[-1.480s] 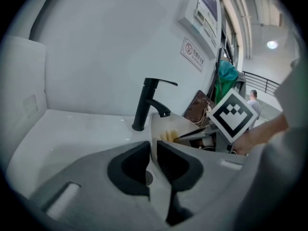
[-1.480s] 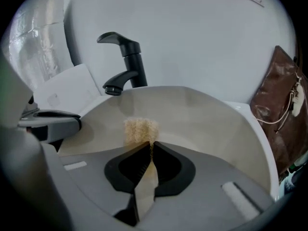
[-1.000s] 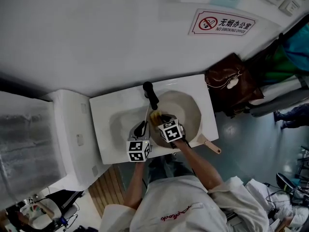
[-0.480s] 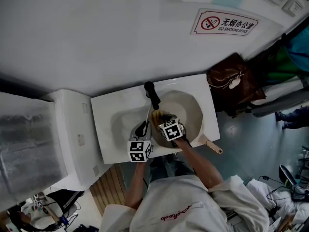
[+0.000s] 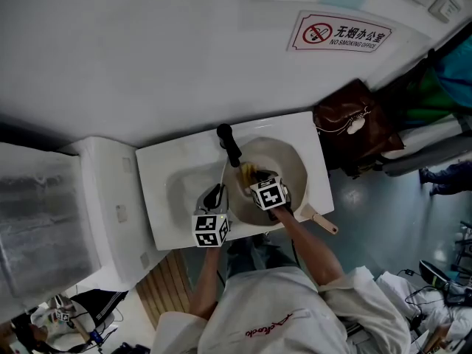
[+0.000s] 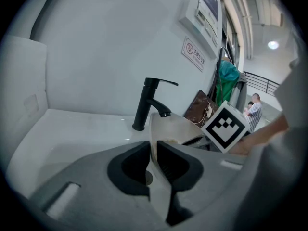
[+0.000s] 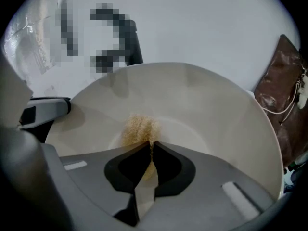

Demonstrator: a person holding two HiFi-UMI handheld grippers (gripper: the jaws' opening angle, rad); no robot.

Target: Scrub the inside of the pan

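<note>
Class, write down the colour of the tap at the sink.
Black; the tap shows best in the left gripper view.

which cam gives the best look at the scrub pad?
Right gripper view: the tan scrub pad sits mid-frame, pinched in the right claw against the inside of the pan. Head view shows only a small yellowish patch of it beside that claw. In the left gripper view I can't pick it out behind the pan wall.
</note>
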